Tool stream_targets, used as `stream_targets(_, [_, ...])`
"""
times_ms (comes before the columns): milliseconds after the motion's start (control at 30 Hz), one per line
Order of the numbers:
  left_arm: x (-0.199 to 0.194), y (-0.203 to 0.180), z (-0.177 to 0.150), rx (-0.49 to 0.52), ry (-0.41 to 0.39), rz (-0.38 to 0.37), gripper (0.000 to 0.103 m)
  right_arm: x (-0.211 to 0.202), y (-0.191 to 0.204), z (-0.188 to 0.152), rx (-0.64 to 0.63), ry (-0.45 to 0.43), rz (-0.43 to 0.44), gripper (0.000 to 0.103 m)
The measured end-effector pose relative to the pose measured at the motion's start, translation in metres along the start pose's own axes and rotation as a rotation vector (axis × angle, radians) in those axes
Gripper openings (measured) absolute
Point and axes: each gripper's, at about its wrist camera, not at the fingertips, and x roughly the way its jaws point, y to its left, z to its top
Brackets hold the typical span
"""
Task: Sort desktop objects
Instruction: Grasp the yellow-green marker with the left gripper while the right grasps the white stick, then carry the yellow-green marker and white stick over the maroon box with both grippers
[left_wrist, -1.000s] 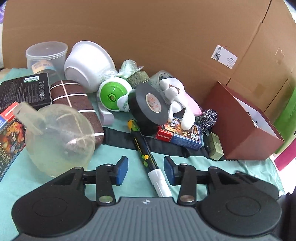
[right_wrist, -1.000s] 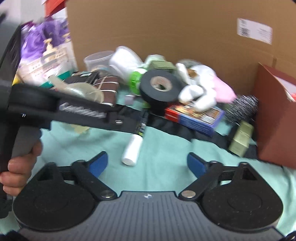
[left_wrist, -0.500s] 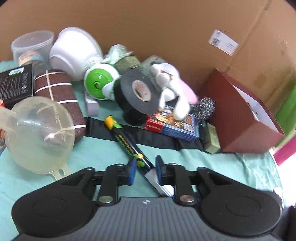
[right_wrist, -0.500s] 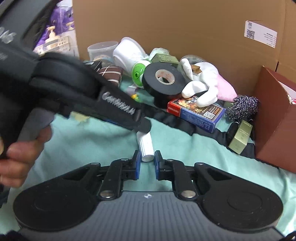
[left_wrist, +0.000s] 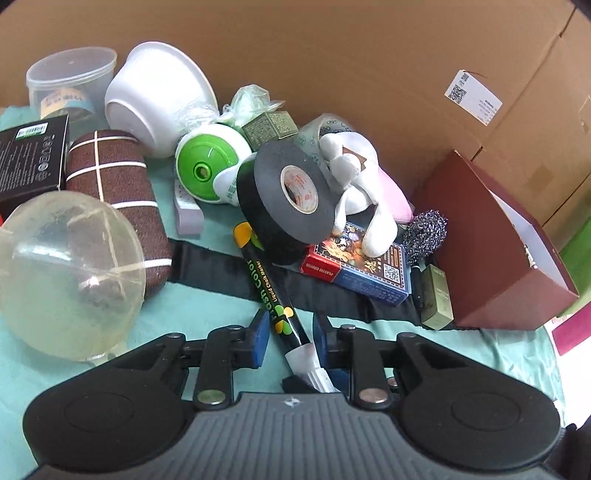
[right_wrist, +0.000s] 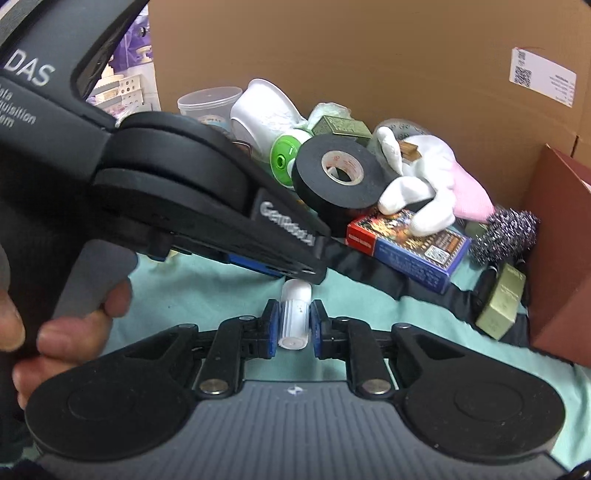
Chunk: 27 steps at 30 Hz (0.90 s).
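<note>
A black liquid chalk marker (left_wrist: 269, 291) with a white cap (right_wrist: 293, 314) lies on the teal cloth (left_wrist: 207, 314). My left gripper (left_wrist: 290, 339) has its jaws around the marker's black body, a small gap showing on the left side. My right gripper (right_wrist: 293, 328) is shut on the white cap. The left gripper's body (right_wrist: 207, 206) crosses the right wrist view above the cap, held by a hand (right_wrist: 55, 325). Beyond lie black tape (left_wrist: 291, 199), a card box (left_wrist: 362, 266), a white plush toy (left_wrist: 362, 184) and a green-white round gadget (left_wrist: 207, 170).
A cardboard wall (left_wrist: 332, 55) backs the pile. A brown box (left_wrist: 495, 251) stands at right, with a steel scourer (left_wrist: 424, 236) and an olive box (left_wrist: 436, 295) beside it. At left are a clear funnel (left_wrist: 66, 273), brown case (left_wrist: 118, 199), white bowl (left_wrist: 159, 99) and clear tub (left_wrist: 70, 81).
Both grippers closed in on the marker: the left around its black body, the right shutting on the white cap. The left jaws stand a little wider than half a second ago.
</note>
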Motion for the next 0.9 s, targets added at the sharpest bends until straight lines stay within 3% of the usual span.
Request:
stream_targets(300, [-0.010,-0.012,-0.010,0.040,0.005,0.025,0.023,-0.013,-0.003,-0.005,0.055,0.021,0.023,0.017])
stream_targets(467, [-0.024,-0.023,-0.013,0.045,-0.018,0.012,0.022,-0.032,-0.005,-0.005,0.074,-0.009,0.022,0.017])
stream_targets(567, [-0.033,-0.034,-0.011,0.065,-0.043,0.005,0.018,-0.048,-0.008,-0.004,0.077,-0.050,0.012,0.017])
stream_targets(600, [-0.036,-0.038,-0.010,0.075,-0.054,0.000,0.003,-0.053,-0.009,-0.003,0.076,-0.064,0.007,0.017])
stream_targets(633, [-0.040,-0.043,-0.009,0.086,-0.060,-0.015,0.000,-0.058,-0.011,-0.002,0.075,-0.078,0.002,0.017])
stream_targets(733, [-0.046,-0.059,-0.006,0.092,-0.057,-0.068,0.000,-0.071,-0.017,0.000,0.087,-0.113,0.031,0.014])
stream_targets(900, [-0.046,-0.078,-0.006,0.140,-0.075,-0.049,0.000,-0.084,-0.026,-0.004,0.092,-0.129,0.012,0.014])
